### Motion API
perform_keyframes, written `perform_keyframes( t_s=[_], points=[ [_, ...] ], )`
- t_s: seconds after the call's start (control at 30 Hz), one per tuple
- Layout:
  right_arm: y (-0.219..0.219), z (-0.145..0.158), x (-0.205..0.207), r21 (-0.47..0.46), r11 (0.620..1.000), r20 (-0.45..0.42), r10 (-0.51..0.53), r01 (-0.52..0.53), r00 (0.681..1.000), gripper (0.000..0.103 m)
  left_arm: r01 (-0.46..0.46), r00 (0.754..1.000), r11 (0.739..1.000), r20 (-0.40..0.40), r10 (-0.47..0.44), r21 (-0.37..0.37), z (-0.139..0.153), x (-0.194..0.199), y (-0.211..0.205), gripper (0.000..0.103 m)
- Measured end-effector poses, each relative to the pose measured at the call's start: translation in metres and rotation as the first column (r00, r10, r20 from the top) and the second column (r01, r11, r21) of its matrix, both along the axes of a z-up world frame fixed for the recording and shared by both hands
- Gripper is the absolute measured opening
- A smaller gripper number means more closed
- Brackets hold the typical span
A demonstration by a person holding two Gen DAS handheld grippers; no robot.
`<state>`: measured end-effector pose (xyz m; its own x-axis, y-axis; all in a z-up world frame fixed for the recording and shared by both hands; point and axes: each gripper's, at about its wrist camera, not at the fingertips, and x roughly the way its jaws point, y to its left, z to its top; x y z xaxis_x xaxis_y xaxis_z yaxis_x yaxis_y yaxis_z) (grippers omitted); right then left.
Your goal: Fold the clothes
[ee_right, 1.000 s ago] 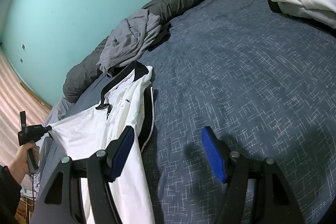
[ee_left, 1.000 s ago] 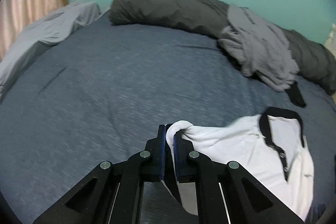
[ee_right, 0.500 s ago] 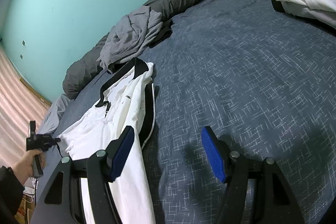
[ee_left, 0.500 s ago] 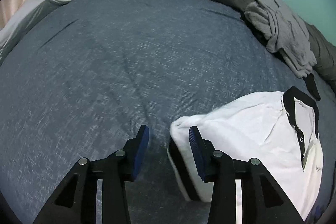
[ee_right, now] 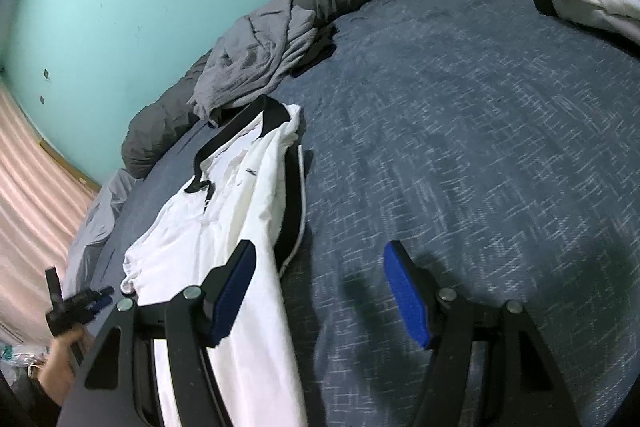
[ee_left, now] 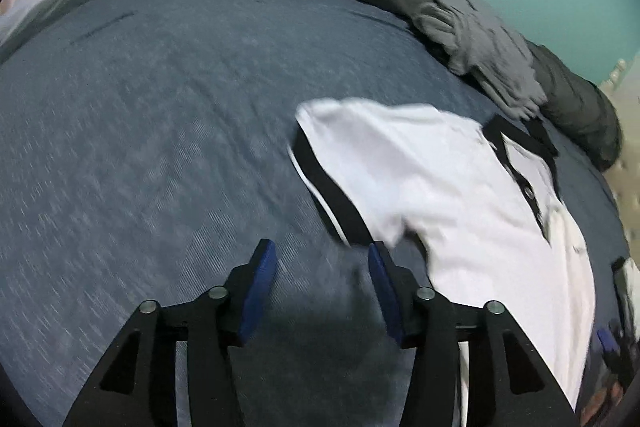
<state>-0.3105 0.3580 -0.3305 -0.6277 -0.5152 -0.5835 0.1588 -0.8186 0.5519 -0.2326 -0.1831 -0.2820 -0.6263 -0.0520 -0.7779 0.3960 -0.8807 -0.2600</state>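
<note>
Both views are angled down over the bed (ee_left: 168, 131) from close range; the white shirt (ee_left: 452, 187) is shared.

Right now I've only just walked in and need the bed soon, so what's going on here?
A person is folding a white polo shirt on the bed, with tongs in each hand. The left tongs have just been opening, with nothing between them; the sleeve lies on the shirt. The right tongs hang open over the shirt's side. A grey garment waits crumpled by the wall.
</note>
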Motion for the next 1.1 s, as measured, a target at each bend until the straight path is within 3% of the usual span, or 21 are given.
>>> perform_keyframes(
  t_s=[0.17,0.3,0.5,0.8,1.03,1.1],
  points=[
    [-0.001,0.003,0.003,0.015,1.000,0.001,0.012,-0.012,1.000,0.067,0.081,0.997,0.997,-0.008,-0.081,0.006,-0.009,0.018,0.016,0.055],
    [0.002,-0.001,0.004,0.012,1.000,0.023,-0.007,0.007,1.000,0.067,0.111,0.994,0.992,-0.013,-0.111,0.059,-0.011,0.019,0.018,0.055],
    [0.002,-0.007,-0.003,0.053,0.997,0.069,-0.054,0.050,0.996,0.067,0.121,0.993,0.992,-0.009,-0.120,0.031,-0.015,0.020,0.023,0.057],
    [-0.031,0.000,-0.059,0.228,0.974,0.135,-0.013,-0.019,0.991,0.066,0.108,0.994,0.993,-0.028,-0.107,0.048,-0.013,0.023,0.016,0.058],
    [-0.075,-0.002,-0.090,0.405,0.906,0.178,0.050,-0.120,0.983,0.066,0.110,0.992,0.993,-0.071,-0.107,0.049,-0.001,0.028,0.015,0.058],
    [-0.085,0.000,-0.090,0.409,0.902,0.168,0.075,-0.139,0.983,0.065,0.105,0.992,0.992,-0.077,-0.100,0.063,-0.002,0.029,0.013,0.058]
  ],
)
